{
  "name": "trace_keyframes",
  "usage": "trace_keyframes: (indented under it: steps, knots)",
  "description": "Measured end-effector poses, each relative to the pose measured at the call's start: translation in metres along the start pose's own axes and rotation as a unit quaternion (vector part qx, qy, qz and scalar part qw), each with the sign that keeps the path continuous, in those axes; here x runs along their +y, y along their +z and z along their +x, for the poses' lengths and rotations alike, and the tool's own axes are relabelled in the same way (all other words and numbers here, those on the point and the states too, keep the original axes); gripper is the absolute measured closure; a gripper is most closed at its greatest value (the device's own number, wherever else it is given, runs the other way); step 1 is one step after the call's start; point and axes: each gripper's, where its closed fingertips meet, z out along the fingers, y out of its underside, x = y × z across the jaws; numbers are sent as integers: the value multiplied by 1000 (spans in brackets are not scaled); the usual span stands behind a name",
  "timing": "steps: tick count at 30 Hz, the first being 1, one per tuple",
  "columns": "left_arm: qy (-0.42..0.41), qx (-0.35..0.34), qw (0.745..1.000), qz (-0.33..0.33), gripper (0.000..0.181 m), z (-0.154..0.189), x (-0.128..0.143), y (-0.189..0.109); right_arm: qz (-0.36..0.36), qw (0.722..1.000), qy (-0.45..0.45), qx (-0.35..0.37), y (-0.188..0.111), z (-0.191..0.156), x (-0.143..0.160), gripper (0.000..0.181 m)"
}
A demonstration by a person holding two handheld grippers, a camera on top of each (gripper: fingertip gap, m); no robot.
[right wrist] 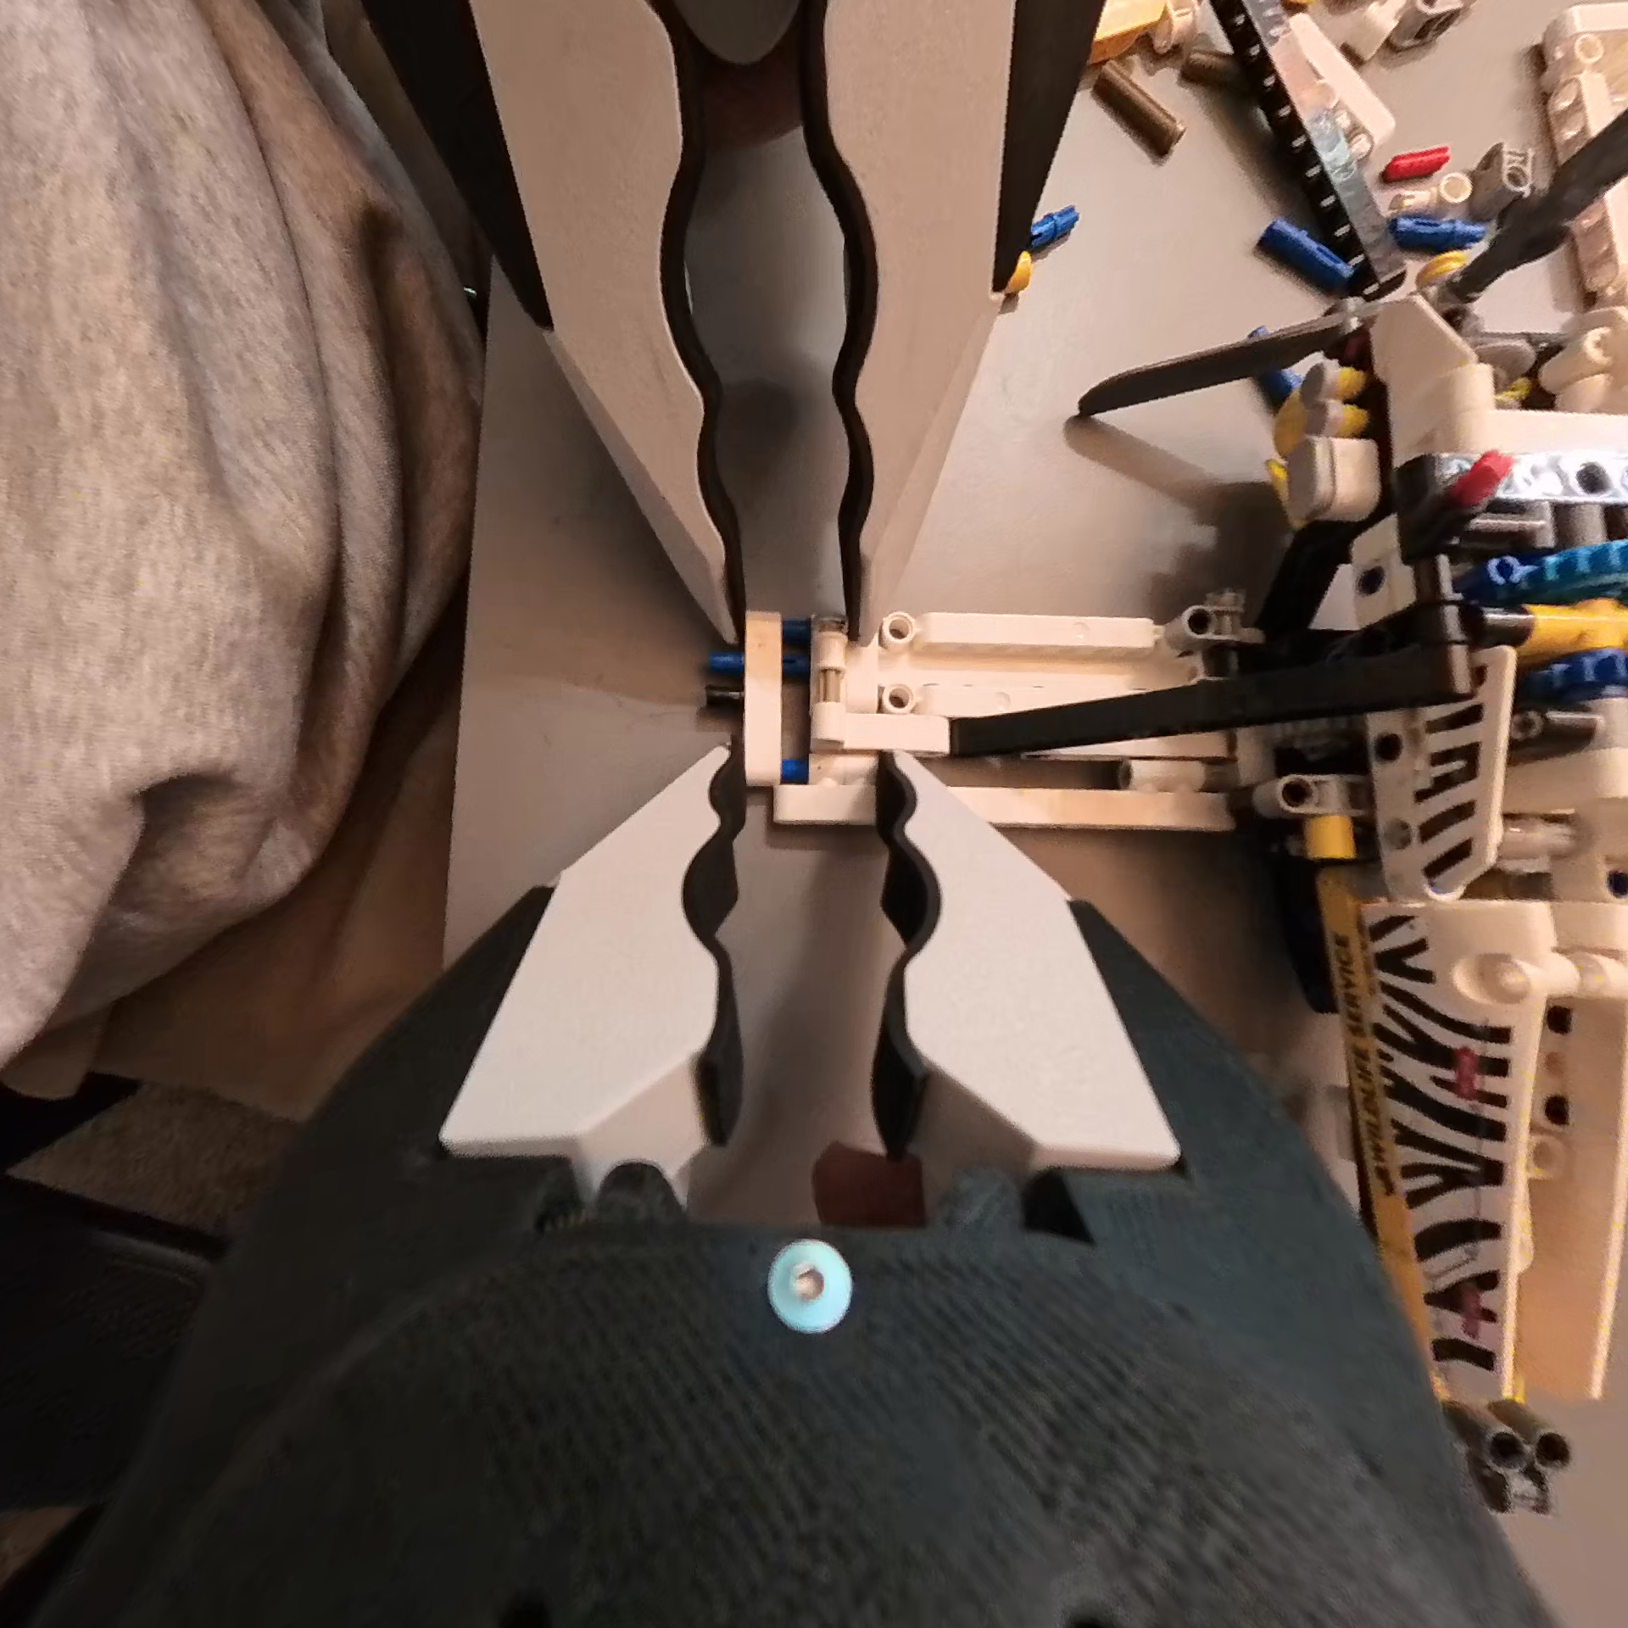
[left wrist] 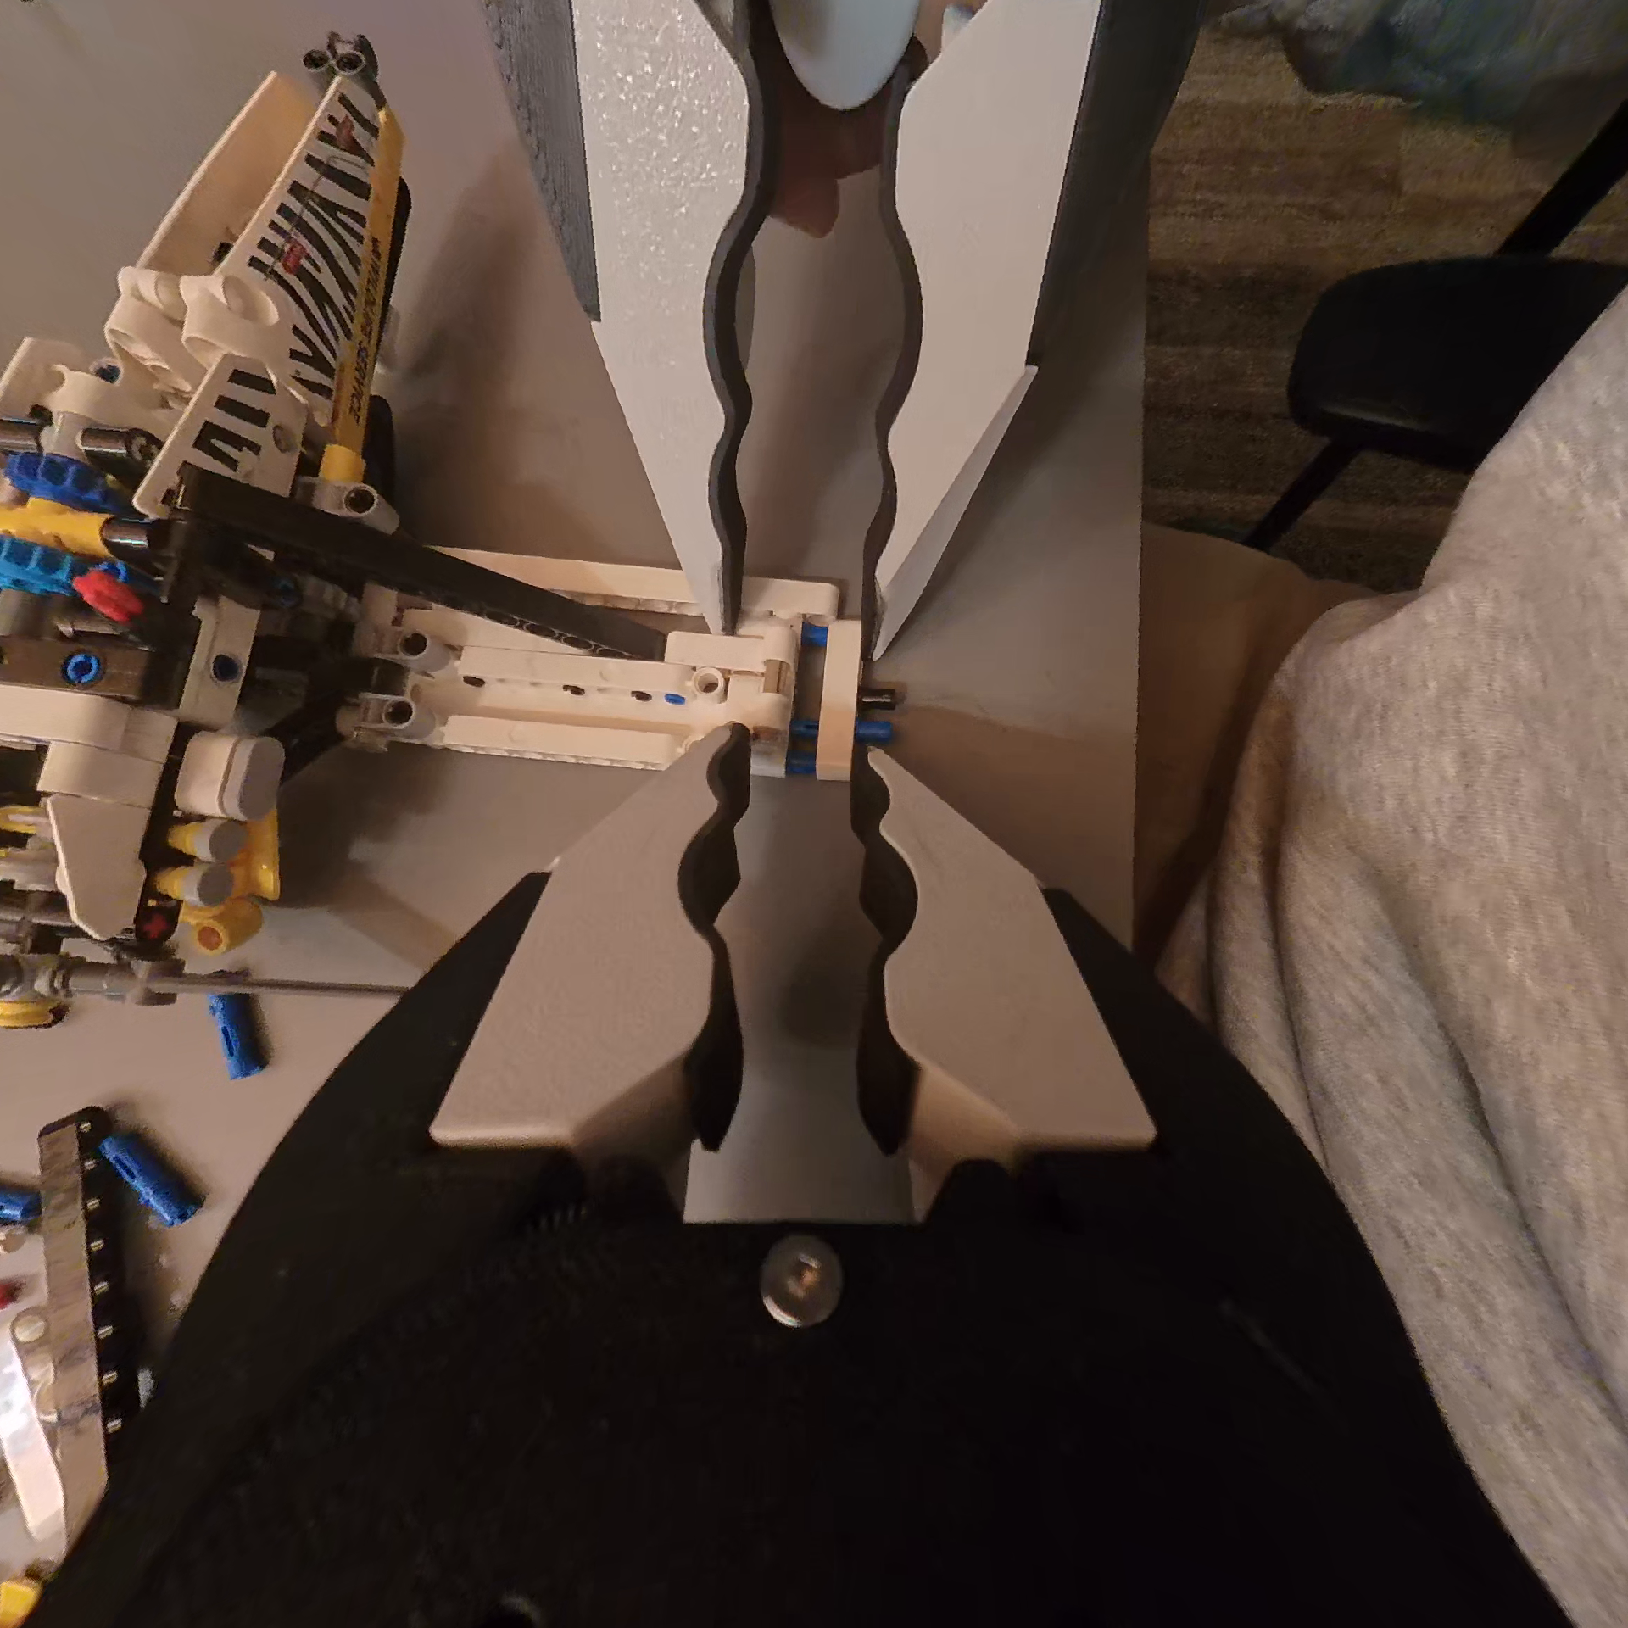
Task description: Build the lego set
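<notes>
Near the counter's [left wrist: 1013, 793] edge, both half-open tools [left wrist: 797, 744] [right wrist: 806, 766] pinch the light, rigid lego model's [left wrist: 564, 696] tail and its small white beam [left wrist: 837, 700] on blue pins; squeeze squarely there.

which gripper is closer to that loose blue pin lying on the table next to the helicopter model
Left. The left gripper works at the model's tail end on the same side as the loose blue pin. The right gripper reaches in from the opposite side of the tail, farther from it.
</notes>
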Motion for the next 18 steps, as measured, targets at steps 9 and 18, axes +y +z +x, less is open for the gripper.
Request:
trace_keyframes:
  steps: [9,18]
  knots:
    - [-7,1,1000,1,161,-1,0,0,12,1000,4,5,0,1,0,152]
    - [11,8,1000,1,150,4,0,0,39,999,8,30,-1,0,-1,149]
